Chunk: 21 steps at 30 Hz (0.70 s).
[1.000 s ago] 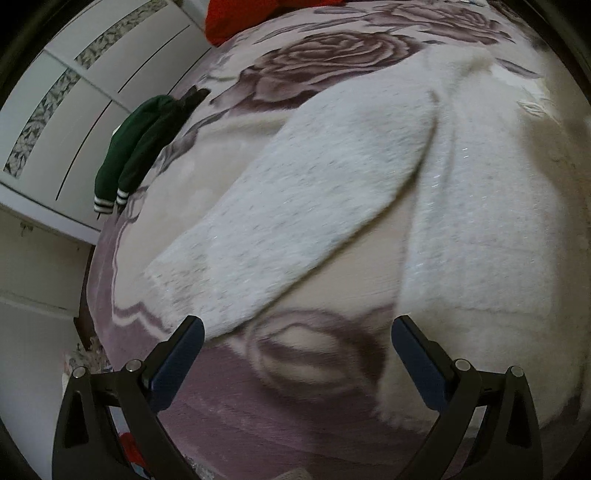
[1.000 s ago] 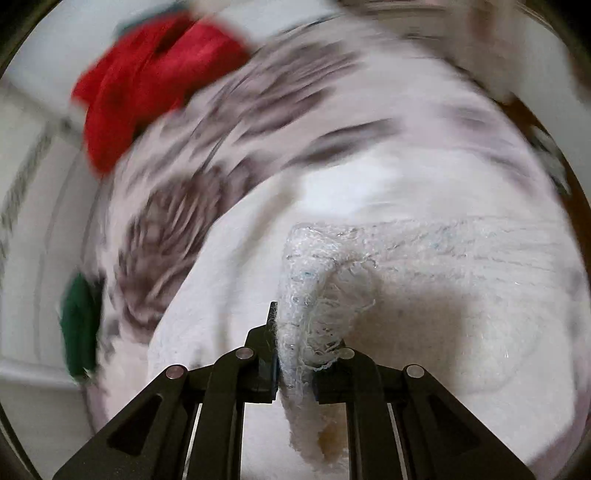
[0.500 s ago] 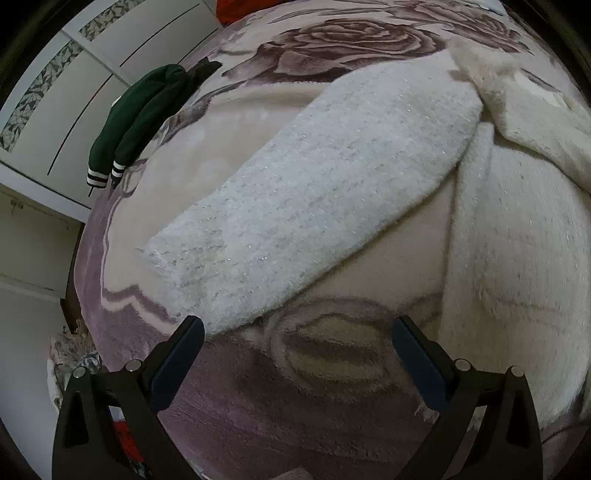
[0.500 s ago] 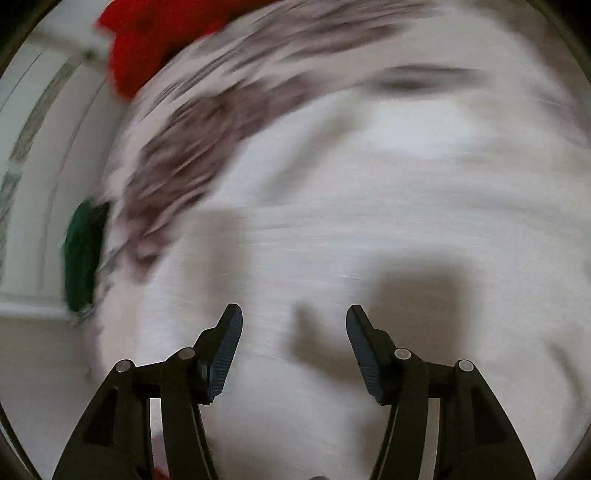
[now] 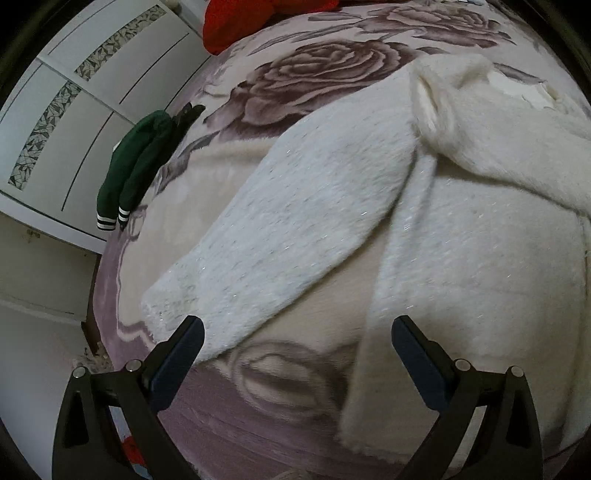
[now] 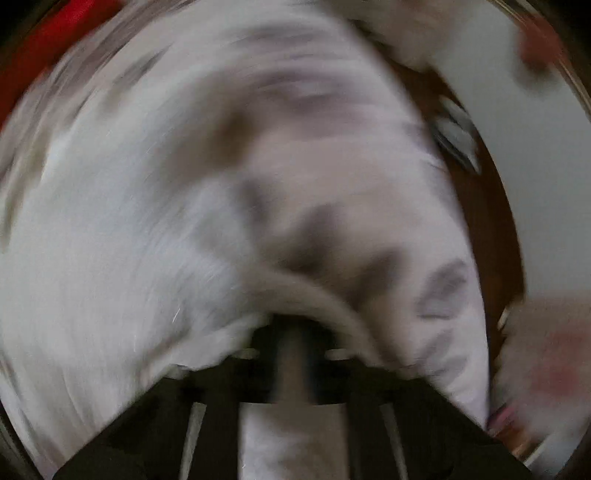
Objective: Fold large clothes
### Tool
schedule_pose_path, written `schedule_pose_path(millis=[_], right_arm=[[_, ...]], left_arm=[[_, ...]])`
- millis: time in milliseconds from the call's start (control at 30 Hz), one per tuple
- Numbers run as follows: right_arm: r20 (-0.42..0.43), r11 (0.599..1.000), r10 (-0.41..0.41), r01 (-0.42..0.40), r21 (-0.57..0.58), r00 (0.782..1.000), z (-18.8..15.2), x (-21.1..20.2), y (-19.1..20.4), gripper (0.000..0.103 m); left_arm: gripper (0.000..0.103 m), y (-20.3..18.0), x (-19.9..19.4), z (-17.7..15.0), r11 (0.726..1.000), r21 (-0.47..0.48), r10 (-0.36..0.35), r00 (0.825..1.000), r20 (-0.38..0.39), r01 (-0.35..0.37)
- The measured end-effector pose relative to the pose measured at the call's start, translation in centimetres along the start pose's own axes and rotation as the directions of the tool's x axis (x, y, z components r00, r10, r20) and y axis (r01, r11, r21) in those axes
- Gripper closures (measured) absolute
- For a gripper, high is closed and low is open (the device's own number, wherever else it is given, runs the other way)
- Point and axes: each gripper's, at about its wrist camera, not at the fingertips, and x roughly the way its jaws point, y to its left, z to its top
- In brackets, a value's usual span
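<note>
A large fluffy white sweater [image 5: 461, 258] lies flat on the rose-patterned blanket [image 5: 325, 70]. One sleeve [image 5: 295, 236] stretches out toward the lower left. The other sleeve [image 5: 498, 147] lies folded across the chest. My left gripper [image 5: 297, 354] is open and empty, hovering just above the blanket near the cuff of the outstretched sleeve. The right wrist view is heavily blurred by motion; my right gripper [image 6: 295, 343] sits low against white fabric [image 6: 110, 258] and its jaws look close together, but the blur hides whether they grip anything.
A dark green garment [image 5: 140, 162] with striped cuffs lies at the bed's left edge. A red garment [image 5: 243, 18] lies at the far end. White wardrobe doors [image 5: 74, 110] stand beyond the bed's left side.
My right gripper let go of the sleeve end it held, opened, then swung fast across the sweater. That sleeve now lies folded across the chest. My left gripper has barely moved.
</note>
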Motion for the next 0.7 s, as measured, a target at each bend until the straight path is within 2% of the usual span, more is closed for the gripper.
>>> schedule_pose_path(millis=[100,200,267,333,400,467,567,667,700], right_arm=[[-0.034,0.998,0.015,-0.013,0.068,0.999,0.4,1.4,-3.4,0.103],[-0.055,0.996,0.051,-0.047,0.07,0.997,0.9,1.7,-4.5,0.102],[-0.07,0.997,0.067,-0.064,0.04,0.995,1.1,0.7,-4.8,0.092],[-0.091,0.991,0.128,-0.125,0.036,0.988,1.3,-0.7,-5.1,0.086],[-0.097,0.979,0.203,-0.199,0.044,0.974,1.3,-2.5,-4.6,0.071],[-0.084,0.956,0.291,-0.286,0.066,0.953,1.2,-4.1,-4.7,0.062],[-0.073,0.906,0.419,-0.413,0.091,0.905,2.3,-4.4,-3.2,0.062],[-0.061,0.88,0.47,-0.462,0.108,0.881,4.7,-3.2,-0.6,0.064],[-0.057,0.866,0.494,-0.486,0.119,0.867,5.5,-2.4,0.0,0.077]], left_arm=[[0.0,-1.3,-0.4,1.0,1.0,-0.013,0.01,1.0,-0.022,-0.01],[0.0,-2.6,-0.8,2.2,1.0,-0.002,0.009,0.999,-0.035,-0.009],[0.0,-3.4,-1.2,3.4,1.0,0.008,-0.004,0.999,-0.033,0.004],[0.0,-4.4,-1.7,4.9,1.0,0.025,-0.015,1.0,-0.02,0.015],[0.0,-5.6,-2.2,6.8,0.998,0.038,-0.041,0.999,0.001,0.041],[0.0,-7.3,-2.4,9.2,0.996,0.052,-0.07,0.997,0.028,0.068],[0.0,-10.1,-1.5,12.7,0.992,0.061,-0.109,0.993,0.046,0.106],[0.0,-13.4,1.7,16.2,0.993,0.062,-0.1,0.995,0.022,0.099],[0.0,-14.0,2.7,16.9,0.994,0.063,-0.087,0.996,0.014,0.086]])
